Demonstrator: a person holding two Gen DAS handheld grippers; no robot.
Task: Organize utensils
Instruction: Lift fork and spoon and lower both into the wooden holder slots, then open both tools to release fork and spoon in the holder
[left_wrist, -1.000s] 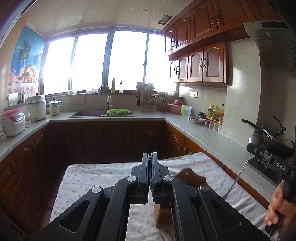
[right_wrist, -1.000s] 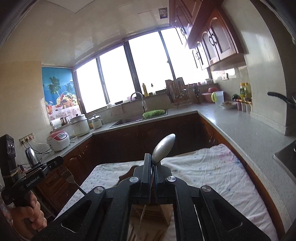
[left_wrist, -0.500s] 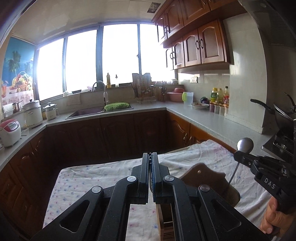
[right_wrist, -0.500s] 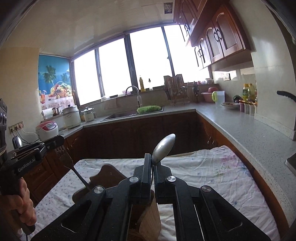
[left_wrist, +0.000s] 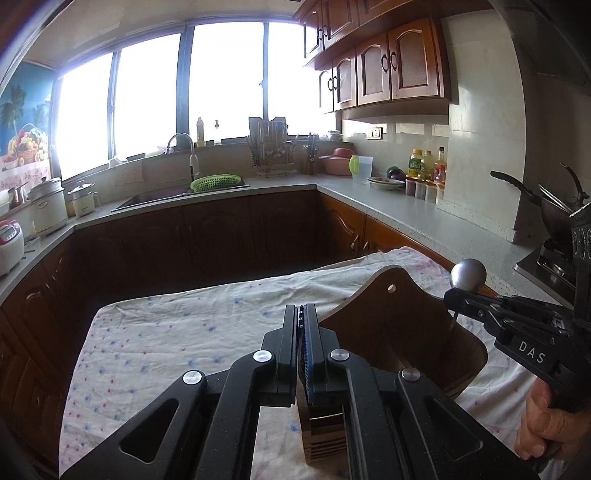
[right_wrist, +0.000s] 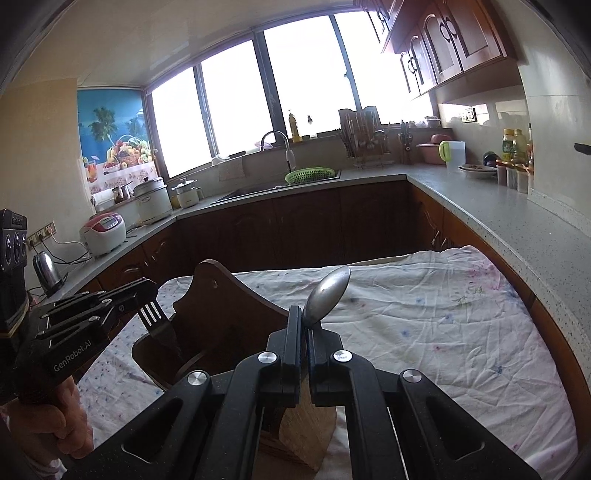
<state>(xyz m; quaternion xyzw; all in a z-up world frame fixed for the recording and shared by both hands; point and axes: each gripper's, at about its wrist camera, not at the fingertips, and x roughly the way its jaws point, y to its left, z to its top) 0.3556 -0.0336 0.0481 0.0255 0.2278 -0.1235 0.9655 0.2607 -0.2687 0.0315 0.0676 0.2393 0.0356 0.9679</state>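
Right tongs (right_wrist: 303, 321) clamped on a spoon (right_wrist: 328, 295), bowl sticking up above the tips, handle running down toward the wooden holder (right_wrist: 229, 314). Left tongs (right_wrist: 147, 291) closed on a fork (right_wrist: 157, 321), tines up, handle down inside the holder. Holder stands on the cloth-covered desk (right_wrist: 424, 325), near its front edge, between both tongs. A hand (left_wrist: 546, 421) holds the right tool.
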